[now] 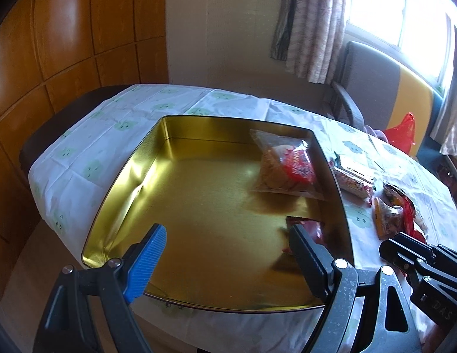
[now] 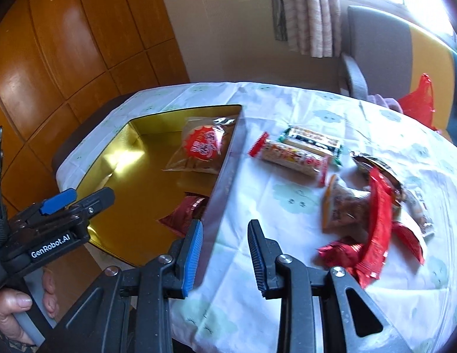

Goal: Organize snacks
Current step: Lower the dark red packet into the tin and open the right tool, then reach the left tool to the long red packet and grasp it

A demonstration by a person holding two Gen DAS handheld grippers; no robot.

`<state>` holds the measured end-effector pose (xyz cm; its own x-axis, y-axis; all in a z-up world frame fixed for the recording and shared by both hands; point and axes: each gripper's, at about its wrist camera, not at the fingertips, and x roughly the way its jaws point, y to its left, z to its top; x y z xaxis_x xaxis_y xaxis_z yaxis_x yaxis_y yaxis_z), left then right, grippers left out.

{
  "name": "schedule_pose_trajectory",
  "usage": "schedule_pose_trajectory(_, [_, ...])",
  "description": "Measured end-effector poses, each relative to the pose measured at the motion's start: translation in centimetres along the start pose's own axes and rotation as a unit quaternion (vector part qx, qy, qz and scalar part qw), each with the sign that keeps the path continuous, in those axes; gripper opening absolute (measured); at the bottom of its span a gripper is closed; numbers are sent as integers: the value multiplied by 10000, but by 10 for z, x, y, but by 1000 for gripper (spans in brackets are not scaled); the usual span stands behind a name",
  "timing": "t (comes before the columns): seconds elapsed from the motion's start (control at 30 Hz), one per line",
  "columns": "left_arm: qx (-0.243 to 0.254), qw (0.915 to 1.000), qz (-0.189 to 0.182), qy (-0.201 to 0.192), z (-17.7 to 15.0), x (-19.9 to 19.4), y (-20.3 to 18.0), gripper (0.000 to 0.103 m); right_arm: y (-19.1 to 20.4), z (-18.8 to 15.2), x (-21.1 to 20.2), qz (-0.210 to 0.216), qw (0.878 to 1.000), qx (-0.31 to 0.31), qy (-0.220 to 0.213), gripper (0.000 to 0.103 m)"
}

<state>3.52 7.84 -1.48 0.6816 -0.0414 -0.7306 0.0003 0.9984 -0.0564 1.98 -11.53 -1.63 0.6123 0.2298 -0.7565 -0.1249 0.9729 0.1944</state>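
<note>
**Two packets in the tin, the rest loose on the cloth**

Two views, and we take the left wrist first. Our left gripper [image 1: 228, 244] hangs over the near part of the gold tin [image 1: 134, 173], its jaws spread wide with nothing between them. Inside the tin we see a clear packet with a red label [image 1: 287, 164] lying toward the far right corner, and a dark red packet [image 1: 309, 226] by the right wall, partly hidden behind the black finger. Beyond that wall, on the tablecloth [image 1: 81, 158], lie more snacks, among them a long wrapped bar [image 1: 352, 178]. The tip of the right gripper [image 1: 405, 253] shows at the lower right, above the cloth; from here we cannot tell its gap.

From the right wrist, the right gripper [image 2: 225, 235] sits just outside the tin's [image 2: 225, 182] right wall, above bare tablecloth [image 2: 258, 294]. Its jaws stand narrowly apart and hold nothing. The clear packet with a red label [image 2: 203, 147] and the dark red packet [image 2: 184, 214] rest inside the tin. On the cloth we see two long wrapped bars side by side [image 2: 296, 153], and nearer the right a loose heap of snacks [image 2: 372, 214] with red wrappers. The left gripper [image 2: 78, 200] reaches in from the left over the tin, held by a hand [image 2: 13, 311].
</note>
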Motion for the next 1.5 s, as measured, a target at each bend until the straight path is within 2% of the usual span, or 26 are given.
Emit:
schedule_pose_trajectory(0.37, [210,9997,-121,-59,-3,-8,-16,86,-21,-12,-16,-269,9994,209,-91,33])
schedule_pose_trajectory(1.03, [748,9965,-379,-59,-7,-16,-54,86,-88,-40,-37,-809,9924,919,-115,34])
schedule_pose_trajectory(1.3, [1073,9925,-577,-52,-6,-18,-79,86,-124,-65,-44,-1191,9861,1160,59,37])
schedule_pose_trajectory(1.5, [1305,9888,-725,-8,-8,-18,-101,86,-160,-88,-44,-1679,9736,1525,264,37])
